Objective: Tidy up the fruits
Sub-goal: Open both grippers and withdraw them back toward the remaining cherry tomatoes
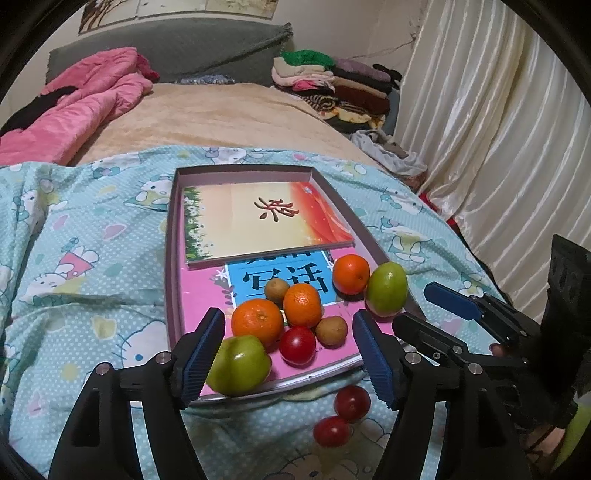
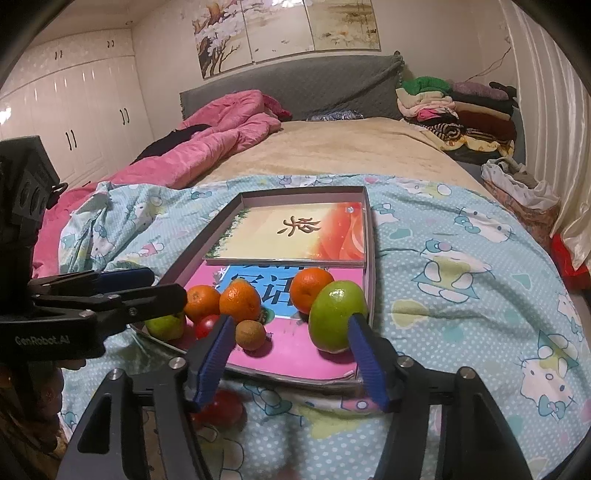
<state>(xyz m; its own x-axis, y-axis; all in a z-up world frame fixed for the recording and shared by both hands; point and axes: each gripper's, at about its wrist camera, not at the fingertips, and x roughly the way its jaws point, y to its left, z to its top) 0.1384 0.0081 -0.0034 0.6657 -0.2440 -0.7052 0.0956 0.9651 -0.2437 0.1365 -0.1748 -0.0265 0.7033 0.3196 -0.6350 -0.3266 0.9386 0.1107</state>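
Room: a bedroom with white wardrobes (image 2: 74, 110) on one side, pale curtains (image 1: 498, 129) on the other, and a grey headboard (image 2: 295, 88) under a flower painting (image 2: 288, 33).
Bed: a tan blanket (image 1: 229, 118) further back, a pink quilt (image 1: 85, 96) bunched beside it, a stack of folded clothes (image 1: 340, 85) near the headboard.
Surface: a soft blue cartoon-print sheet (image 1: 92, 240) that sags and creases, so round fruit on it will likely roll.
Tray: a shallow box (image 1: 170, 258) lying flat on the sheet, lined with two printed books; most of the fruit sits at its near end.
Fruit in tray: three oranges, two green apples (one (image 1: 238, 365) at the near left corner, one (image 1: 386, 284) at the right wall), two small brown fruits and a red tomato (image 1: 297, 345).
Fruit outside: two red tomatoes (image 1: 341, 415) on the sheet, just beside the tray's near edge.
Left gripper (image 1: 288, 362): fingers wide, nothing held, the near-left apple beside its left finger.
Right gripper (image 2: 291, 363): fingers wide, empty, the right apple (image 2: 338, 315) just ahead of its right finger.
Step in hand: probably fetching the loose tomatoes next.
Doing it well: close gently on the soft skin, lift clear over the tray wall, and set down in a bare spot so the pile is not knocked.
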